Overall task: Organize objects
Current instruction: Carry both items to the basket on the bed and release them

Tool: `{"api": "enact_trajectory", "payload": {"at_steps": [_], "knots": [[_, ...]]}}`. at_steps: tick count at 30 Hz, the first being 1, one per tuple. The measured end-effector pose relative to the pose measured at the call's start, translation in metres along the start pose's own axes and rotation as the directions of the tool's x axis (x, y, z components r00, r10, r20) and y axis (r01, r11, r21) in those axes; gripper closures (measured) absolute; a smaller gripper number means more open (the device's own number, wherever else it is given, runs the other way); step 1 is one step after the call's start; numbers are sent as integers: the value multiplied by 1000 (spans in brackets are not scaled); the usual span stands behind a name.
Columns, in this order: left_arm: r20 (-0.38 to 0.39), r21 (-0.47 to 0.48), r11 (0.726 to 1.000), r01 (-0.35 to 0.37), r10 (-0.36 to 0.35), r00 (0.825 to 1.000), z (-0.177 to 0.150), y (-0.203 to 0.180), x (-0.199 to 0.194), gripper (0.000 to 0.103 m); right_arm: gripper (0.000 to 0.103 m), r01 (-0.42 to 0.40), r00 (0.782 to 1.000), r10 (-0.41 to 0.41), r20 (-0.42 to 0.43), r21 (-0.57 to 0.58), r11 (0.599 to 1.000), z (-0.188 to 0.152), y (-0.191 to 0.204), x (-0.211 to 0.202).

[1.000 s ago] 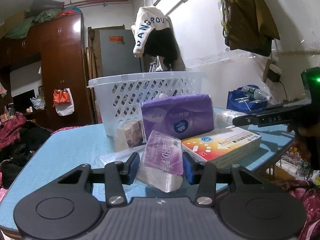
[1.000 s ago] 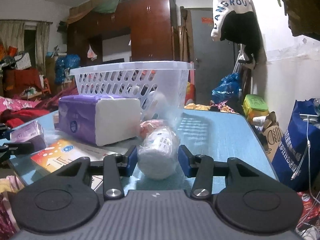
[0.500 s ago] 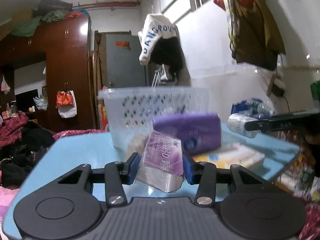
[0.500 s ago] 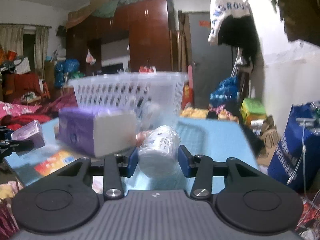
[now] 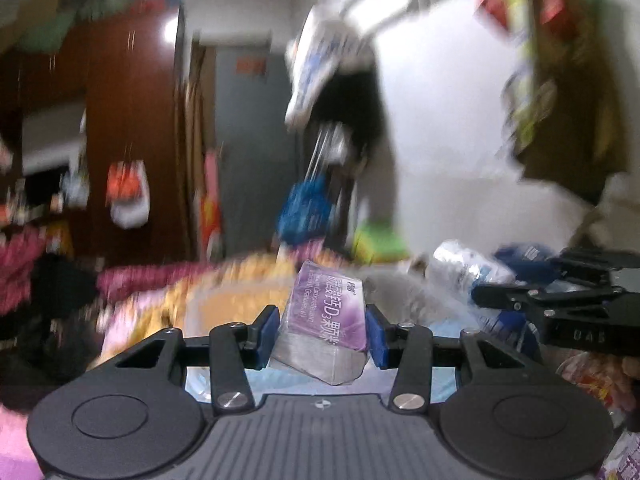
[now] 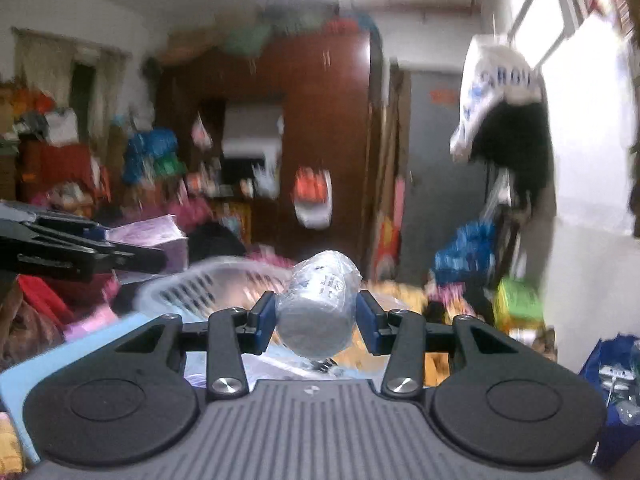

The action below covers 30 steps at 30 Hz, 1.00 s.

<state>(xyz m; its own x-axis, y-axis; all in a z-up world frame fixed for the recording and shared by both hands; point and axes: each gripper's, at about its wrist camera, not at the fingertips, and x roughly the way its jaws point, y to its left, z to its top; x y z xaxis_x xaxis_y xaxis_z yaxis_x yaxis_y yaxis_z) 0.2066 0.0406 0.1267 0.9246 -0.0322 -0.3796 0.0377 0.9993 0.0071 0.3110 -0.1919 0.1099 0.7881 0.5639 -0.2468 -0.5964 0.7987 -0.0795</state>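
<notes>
The left gripper (image 5: pixel 322 332) clamped a purple box (image 5: pixel 329 310) between its blue pads, held in the air. The right gripper (image 6: pixel 316 322) grasped a plastic-wrapped white roll (image 6: pixel 318 304), raised above the blue table (image 6: pixel 60 364), with the white basket (image 6: pixel 208 284) just beyond and to the left. The background was blurred.

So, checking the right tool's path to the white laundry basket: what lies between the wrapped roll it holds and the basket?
In the right wrist view, nothing shows between the wrapped roll and the white laundry basket; the basket's rim sits just behind-left, blurred.
</notes>
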Motion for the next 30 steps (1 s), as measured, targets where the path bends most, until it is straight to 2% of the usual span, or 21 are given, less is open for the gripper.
{"api": "enact_trajectory", "payload": {"at_steps": [3,7,10,14,19,23,26,28,30], "knots": [[-125,-12,1000,-23,21,992,12,2,47,54,56,18,995,-14,-99,40,999,9,-8,41],[-265,-35,999,-33,23,964,15,11,96,54,56,11,983,6,-185,87,996,8,-17,73],[-311,-69,997,-47,23,950,12,23,115,54,56,20,966,5,-258,92,996,2,-18,91],[-399,-86,995,-54,16,917,2,33,132,54,56,6,942,29,-334,102,995,-2,-14,111],[-446,-104,992,-66,12,895,-11,39,141,54,56,1,915,28,-402,73,997,-7,-3,112],[-446,-131,988,-77,10,895,-12,44,144,53,56,-30,893,66,-445,86,996,-7,-2,120],[-446,-128,988,-87,21,895,-12,43,145,53,55,-29,887,65,-457,84,996,-8,-2,124],[-432,-130,988,-88,24,902,-10,42,146,48,55,-33,886,70,-458,87,996,-6,-6,128],[-410,-137,987,-87,23,912,-7,42,145,37,53,-34,888,65,-455,76,997,-5,-5,125]]}}
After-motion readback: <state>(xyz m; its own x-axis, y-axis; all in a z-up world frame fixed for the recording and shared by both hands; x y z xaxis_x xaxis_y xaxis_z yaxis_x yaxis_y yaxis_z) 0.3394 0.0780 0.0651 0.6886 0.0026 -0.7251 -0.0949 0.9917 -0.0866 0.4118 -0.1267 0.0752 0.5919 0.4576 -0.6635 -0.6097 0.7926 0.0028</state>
